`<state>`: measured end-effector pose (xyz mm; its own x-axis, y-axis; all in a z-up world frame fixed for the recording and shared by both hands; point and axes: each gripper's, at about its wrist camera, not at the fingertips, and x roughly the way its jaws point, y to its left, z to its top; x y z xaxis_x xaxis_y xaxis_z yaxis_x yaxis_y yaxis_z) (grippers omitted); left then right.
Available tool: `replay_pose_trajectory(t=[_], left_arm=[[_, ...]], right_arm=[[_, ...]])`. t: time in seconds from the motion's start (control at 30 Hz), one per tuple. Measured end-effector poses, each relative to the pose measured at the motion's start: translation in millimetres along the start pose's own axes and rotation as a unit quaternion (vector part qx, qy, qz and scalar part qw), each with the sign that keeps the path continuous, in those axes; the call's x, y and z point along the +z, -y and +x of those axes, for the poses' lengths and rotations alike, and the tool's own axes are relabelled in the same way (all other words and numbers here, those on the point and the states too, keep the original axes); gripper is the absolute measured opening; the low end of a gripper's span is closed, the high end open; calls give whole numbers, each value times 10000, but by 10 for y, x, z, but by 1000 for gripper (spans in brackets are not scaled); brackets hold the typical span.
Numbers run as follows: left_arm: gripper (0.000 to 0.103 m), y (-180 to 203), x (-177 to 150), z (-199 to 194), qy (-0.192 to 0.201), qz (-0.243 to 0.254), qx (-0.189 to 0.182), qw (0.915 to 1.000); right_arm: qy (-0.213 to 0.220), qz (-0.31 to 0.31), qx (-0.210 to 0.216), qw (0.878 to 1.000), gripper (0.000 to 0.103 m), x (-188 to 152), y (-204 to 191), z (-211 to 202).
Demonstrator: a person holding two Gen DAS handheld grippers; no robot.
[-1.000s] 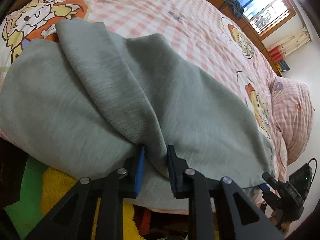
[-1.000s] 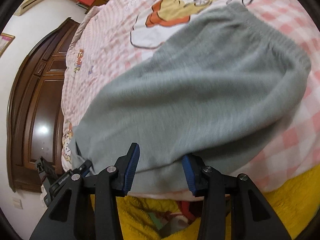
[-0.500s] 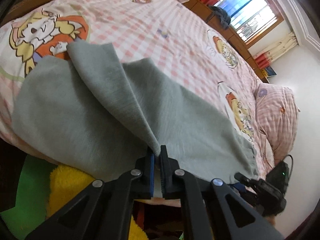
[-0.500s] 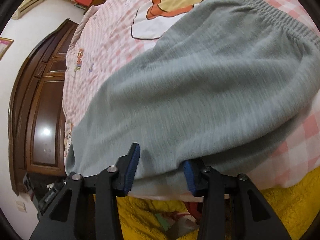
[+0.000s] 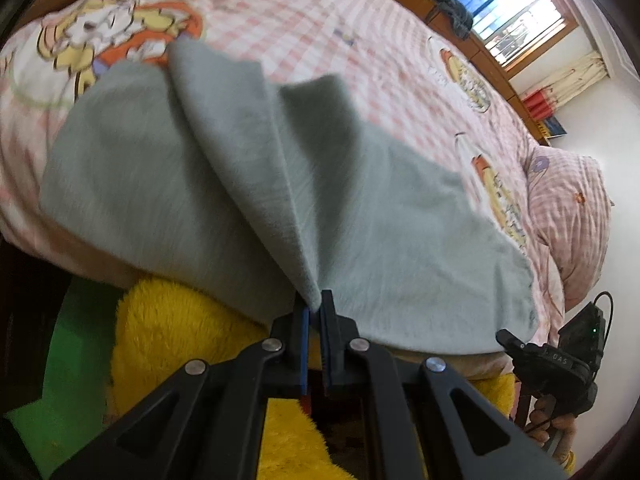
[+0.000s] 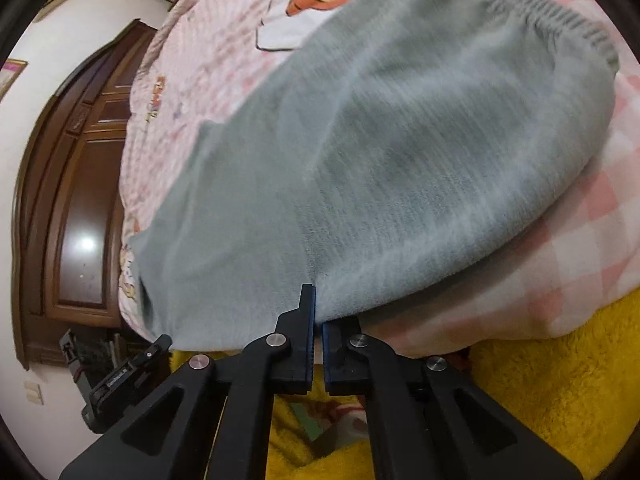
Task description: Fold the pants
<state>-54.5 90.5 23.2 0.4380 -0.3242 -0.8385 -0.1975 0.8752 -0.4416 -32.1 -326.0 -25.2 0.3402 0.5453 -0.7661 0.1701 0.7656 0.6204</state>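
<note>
Grey pants (image 5: pixel 168 184) lie across the near edge of a bed with a pink checked cartoon sheet (image 5: pixel 320 32). My left gripper (image 5: pixel 315 304) is shut on a pinched ridge of the grey cloth, which rises from the jaws as a fold. In the right wrist view the same pants (image 6: pixel 420 152) show their ribbed waistband (image 6: pixel 560 28) at the upper right. My right gripper (image 6: pixel 319 312) is shut on the near hem of the cloth. The other gripper (image 5: pixel 556 364) shows at the lower right of the left wrist view, held by a hand.
A yellow fluffy blanket (image 5: pixel 172 336) and something green (image 5: pixel 80 360) lie below the bed's edge. A pink pillow (image 5: pixel 572 216) sits at the right. A dark wooden wardrobe (image 6: pixel 68 208) stands left of the bed. A window (image 5: pixel 504 20) is at the far end.
Both grippers went from open around the cloth's edge to shut on it. The left one has pulled back a little, and the pinched fold now stands up from the bed.
</note>
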Motion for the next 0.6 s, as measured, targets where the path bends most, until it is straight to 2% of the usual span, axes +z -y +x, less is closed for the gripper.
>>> replay_pose_trajectory(t=[0.07, 0.13, 0.2, 0.27, 0.37, 0.5, 0.57, 0.6], left_arm=[[5, -32, -32, 50, -71, -7, 73, 9999], [6, -63, -50, 106, -164, 1, 101, 9998], [10, -107, -51, 147, -280, -89, 175, 9994], [16, -139, -45, 100, -225, -131, 198, 9995], [31, -164, -6, -93, 71, -68, 359, 9993], [37, -129, 199, -322, 585, 176, 772, 9951], [39, -78, 348, -348, 776, 238, 890, 9927], [40, -40, 447, -341, 883, 241, 863, 9921]], right_arm=[[-104, 69, -19, 9999, 5, 11, 29, 36], [-248, 82, -10, 9997, 10, -1, 22, 18], [-425, -69, -150, 9990, 16, -43, -29, -29], [-572, -377, -287, 9972, 20, -109, -120, -91], [-656, -960, -415, 9923, 21, -204, -322, -190], [-464, -1472, -308, 9875, 22, -227, -631, -272], [-313, -1564, -342, 9866, 30, -167, -718, -254], [-214, -1563, -420, 9866, 30, -124, -747, -232]])
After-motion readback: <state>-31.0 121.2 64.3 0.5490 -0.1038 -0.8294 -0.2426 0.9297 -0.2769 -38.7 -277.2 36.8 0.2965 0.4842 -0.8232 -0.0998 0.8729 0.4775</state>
